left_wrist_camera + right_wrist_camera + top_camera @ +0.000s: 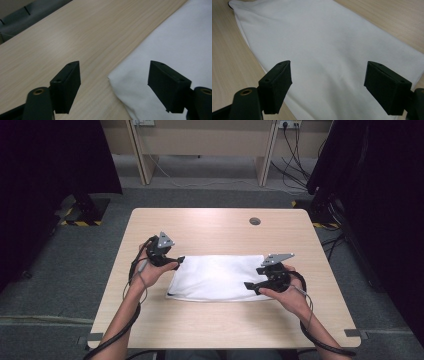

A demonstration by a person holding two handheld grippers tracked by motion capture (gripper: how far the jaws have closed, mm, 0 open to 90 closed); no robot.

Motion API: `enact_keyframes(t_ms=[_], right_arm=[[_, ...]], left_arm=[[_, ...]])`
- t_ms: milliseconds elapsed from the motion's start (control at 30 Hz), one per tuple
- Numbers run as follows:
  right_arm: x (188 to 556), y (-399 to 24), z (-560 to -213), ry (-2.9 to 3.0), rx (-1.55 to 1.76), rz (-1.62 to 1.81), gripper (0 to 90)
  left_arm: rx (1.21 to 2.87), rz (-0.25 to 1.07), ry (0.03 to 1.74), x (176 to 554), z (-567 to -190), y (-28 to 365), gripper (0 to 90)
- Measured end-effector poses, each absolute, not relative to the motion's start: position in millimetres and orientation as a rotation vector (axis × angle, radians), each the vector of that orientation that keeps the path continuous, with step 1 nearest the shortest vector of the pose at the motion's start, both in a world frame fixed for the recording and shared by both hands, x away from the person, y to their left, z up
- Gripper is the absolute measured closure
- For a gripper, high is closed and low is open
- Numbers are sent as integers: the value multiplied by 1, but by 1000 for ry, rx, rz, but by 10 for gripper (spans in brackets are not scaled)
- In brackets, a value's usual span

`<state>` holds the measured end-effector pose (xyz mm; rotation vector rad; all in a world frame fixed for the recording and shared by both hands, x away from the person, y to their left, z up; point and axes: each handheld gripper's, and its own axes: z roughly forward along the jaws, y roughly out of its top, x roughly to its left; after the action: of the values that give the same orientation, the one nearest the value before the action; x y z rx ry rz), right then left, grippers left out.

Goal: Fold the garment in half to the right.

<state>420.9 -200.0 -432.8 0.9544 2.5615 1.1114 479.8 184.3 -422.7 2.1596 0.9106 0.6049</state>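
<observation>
We see the white cloth (216, 277) lying flat at the middle of the table (215, 325). The left gripper (178, 262) stands wide at its far left corner, nothing clamped. The right gripper (251, 286) stands wide over its right end.

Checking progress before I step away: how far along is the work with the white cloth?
Done: the white cloth lies flat as a folded rectangle. In hand: the left gripper straddles a corner, the right gripper hovers over the other end, both open. Left: gripping it.
</observation>
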Motion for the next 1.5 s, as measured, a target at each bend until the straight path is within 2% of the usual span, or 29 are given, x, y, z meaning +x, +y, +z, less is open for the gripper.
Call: enact_keyframes(t_ms=[233,467,667,867,967,1500], right_arm=[[420,-201,-427,2549,947,1110,219],[419,-196,-426,2561,931,1099,219],[419,-193,-425,2569,913,1089,219],[419,-181,-424,2584,881,1092,217],[418,-170,-423,2601,852,1090,215],[408,-96,-416,2693,634,1097,222]], left_arm=[[2227,463,947,512,-446,178,355],[2268,384,941,519,-463,176,439],[2275,358,919,517,-467,175,549],[2271,312,891,514,-467,174,759],[2280,319,885,513,-466,174,821],[2291,343,880,508,-448,189,843]])
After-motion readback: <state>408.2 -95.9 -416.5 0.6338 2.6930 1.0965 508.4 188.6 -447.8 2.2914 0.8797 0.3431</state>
